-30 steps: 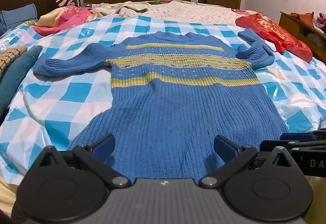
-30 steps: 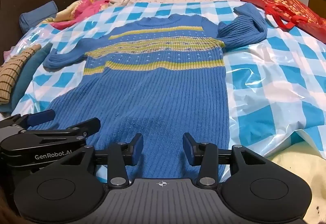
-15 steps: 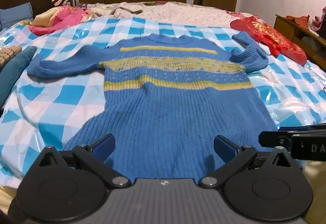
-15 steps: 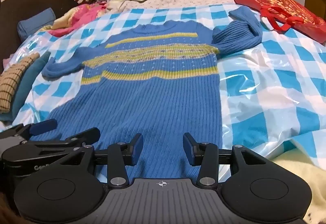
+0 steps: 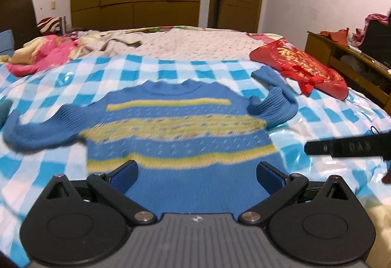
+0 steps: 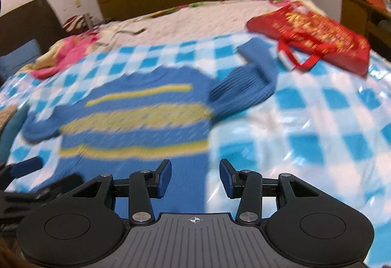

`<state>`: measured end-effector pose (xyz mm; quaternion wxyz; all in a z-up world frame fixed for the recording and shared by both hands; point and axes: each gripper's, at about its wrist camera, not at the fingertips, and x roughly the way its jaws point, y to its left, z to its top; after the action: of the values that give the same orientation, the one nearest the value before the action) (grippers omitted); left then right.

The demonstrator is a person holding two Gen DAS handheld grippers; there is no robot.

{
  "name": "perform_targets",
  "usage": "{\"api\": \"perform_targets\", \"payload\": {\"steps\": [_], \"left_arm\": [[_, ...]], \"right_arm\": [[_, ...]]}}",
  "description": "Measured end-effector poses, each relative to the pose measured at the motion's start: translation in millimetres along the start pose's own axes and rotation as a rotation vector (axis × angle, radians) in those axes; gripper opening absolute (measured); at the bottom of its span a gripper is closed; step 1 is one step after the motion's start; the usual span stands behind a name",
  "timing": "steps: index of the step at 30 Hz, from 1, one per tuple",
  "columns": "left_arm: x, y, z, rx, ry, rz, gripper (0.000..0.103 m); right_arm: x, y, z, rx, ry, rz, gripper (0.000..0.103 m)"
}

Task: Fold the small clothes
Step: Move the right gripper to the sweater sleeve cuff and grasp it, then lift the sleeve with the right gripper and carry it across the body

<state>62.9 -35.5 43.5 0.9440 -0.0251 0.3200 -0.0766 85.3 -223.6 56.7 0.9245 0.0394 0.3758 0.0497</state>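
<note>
sweater: blue knit sweater (image 5: 180,146) with yellow stripes lies face-up and flat on the checked plastic sheet (image 5: 61,170) that covers the bed; collar at the far end, hem nearest both cameras. It is the landmark for every line below.
left sleeve: stretched out sideways from the sweater's left shoulder, flat on the sheet.
right sleeve: right sleeve (image 6: 246,87) bunched and doubled back at the sweater's right shoulder, cuff pointing away toward the red bag (image 6: 315,33).
left gripper: left gripper (image 5: 196,176) above the sweater's lower body, fingers spread wide, nothing between them.
right gripper: right gripper (image 6: 195,176) over the sweater's right side edge, fingers part-spread, empty; the edge runs right through the gap.
risk 1: bunched right sleeve gets folded in as a lump → uneven, thick fold. Flatten it first.
risk 2: thick ribbed knit; a shallow pinch takes only the top layer, so front lifts off the back.
risk 3: sheet under the sweater looks glossy and slick; dragging could slide the whole sweater or pinch plastic with it.
risk 4: both views are blurred, so edge position is uncertain; a close now may miss.
risk 5: grippers sit near each other over the lower sweater → collision if both converge.
</note>
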Motion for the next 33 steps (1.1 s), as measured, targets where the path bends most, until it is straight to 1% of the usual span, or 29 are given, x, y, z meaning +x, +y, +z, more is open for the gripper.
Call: {"api": "perform_targets", "payload": {"steps": [5,9,14,19,21,23,26,29,30,31,33], "left_arm": [[34,-13,20,-0.007,0.002,-0.045,0.103],[62,-22,35,-0.004,-0.006,-0.061,0.103],[100,-27,50,-0.036,-0.007,-0.083,0.103],[133,-29,61,-0.093,-0.003,-0.107,0.103],[141,-29,63,-0.109,-0.006,-0.112,0.103],[147,-29,64,-0.113,-0.011,-0.113,0.103],[152,-29,65,-0.109,-0.012,-0.114,0.103],[156,-28,65,-0.108,-0.010,-0.116,0.103],[157,-28,64,-0.110,-0.008,-0.117,0.103],[158,-28,64,-0.112,-0.005,-0.120,0.103],[157,-27,63,-0.118,-0.001,-0.126,0.103]], "right_arm": [[36,-25,41,-0.033,-0.033,-0.087,0.043],[75,-44,75,-0.054,-0.058,-0.153,0.043],[127,-59,111,-0.094,-0.067,-0.197,0.043],[168,-70,137,-0.111,-0.069,-0.226,0.043],[181,-71,143,-0.126,-0.063,-0.228,0.043],[193,-71,147,-0.148,-0.048,-0.221,0.043],[208,-71,152,-0.161,-0.034,-0.243,0.042],[215,-80,158,-0.125,-0.036,-0.270,0.034],[217,-85,160,-0.100,-0.031,-0.264,0.022],[217,-90,162,-0.073,-0.023,-0.253,0.015],[212,-100,164,-0.012,-0.026,-0.227,0.013]]}}
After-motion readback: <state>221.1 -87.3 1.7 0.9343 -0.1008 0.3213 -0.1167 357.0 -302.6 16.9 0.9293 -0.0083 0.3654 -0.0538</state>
